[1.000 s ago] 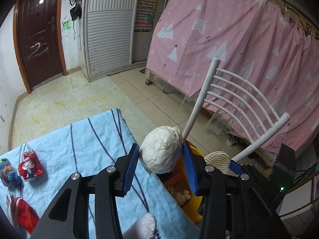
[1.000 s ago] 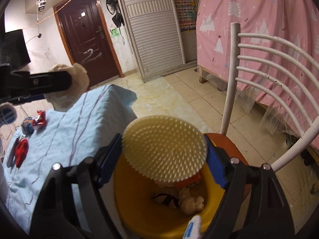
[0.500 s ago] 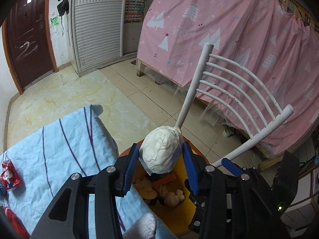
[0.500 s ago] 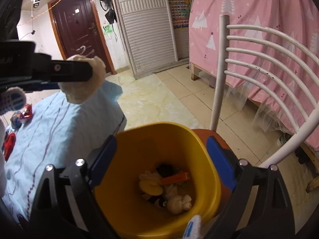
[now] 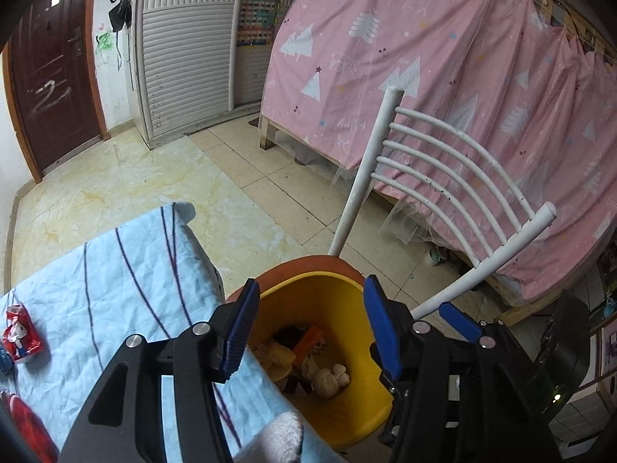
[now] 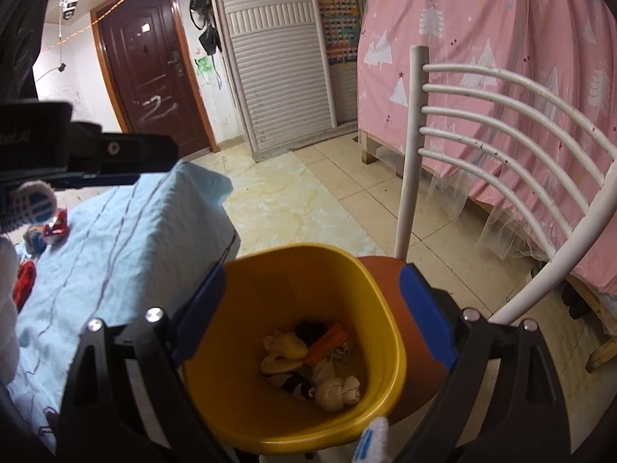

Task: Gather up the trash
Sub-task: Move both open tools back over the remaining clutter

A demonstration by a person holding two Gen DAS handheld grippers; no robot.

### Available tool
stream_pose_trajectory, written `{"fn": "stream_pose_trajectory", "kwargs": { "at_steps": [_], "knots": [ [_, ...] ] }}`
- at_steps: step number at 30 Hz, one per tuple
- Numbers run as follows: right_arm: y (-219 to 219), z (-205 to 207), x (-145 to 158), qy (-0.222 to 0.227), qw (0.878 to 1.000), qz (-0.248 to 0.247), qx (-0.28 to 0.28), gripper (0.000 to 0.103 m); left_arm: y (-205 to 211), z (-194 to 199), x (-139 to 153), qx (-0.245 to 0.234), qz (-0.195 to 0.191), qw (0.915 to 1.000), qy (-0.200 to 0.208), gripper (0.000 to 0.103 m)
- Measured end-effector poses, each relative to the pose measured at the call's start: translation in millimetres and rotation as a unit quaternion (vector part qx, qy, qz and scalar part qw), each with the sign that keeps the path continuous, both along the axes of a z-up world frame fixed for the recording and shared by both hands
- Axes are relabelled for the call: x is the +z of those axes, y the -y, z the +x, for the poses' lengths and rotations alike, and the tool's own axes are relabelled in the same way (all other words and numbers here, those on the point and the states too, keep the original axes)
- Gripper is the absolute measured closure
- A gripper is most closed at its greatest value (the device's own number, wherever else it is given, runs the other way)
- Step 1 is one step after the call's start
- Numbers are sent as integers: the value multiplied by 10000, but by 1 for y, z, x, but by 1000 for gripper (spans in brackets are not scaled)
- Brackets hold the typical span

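Both grippers, left point(image 5: 308, 324) and right point(image 6: 312, 312), hang spread and empty over the bin point(image 6: 385, 289); a careless swing could tip it off the chair point(image 6: 408, 154).

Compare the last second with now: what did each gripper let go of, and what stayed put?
The left gripper released the white crumpled wad it held over the yellow bin; its fingers are now open and empty. The right gripper had already dropped its cream spiky disc, now lying among the trash. The bin stayed on the white chair, and the red wrappers stayed on the blue cloth.
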State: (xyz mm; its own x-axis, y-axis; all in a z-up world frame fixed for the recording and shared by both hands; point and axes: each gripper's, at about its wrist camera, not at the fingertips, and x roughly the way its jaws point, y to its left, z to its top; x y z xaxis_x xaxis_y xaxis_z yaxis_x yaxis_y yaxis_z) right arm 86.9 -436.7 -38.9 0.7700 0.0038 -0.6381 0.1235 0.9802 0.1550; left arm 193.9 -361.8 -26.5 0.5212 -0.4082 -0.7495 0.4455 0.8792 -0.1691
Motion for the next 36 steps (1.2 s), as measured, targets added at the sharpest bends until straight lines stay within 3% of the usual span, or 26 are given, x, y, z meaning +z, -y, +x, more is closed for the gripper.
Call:
{"fn": "stream_pose_trajectory", "kwargs": {
  "at_steps": [16, 36],
  "knots": [
    [-32, -15, 37, 272, 9994, -168, 161, 15, -60, -23, 36, 320, -251, 9989, 251, 56],
    [-122, -21, 74, 462, 9938, -432, 910, 15, -194, -58, 60, 1151, -506, 9910, 455, 56]
  ]
}}
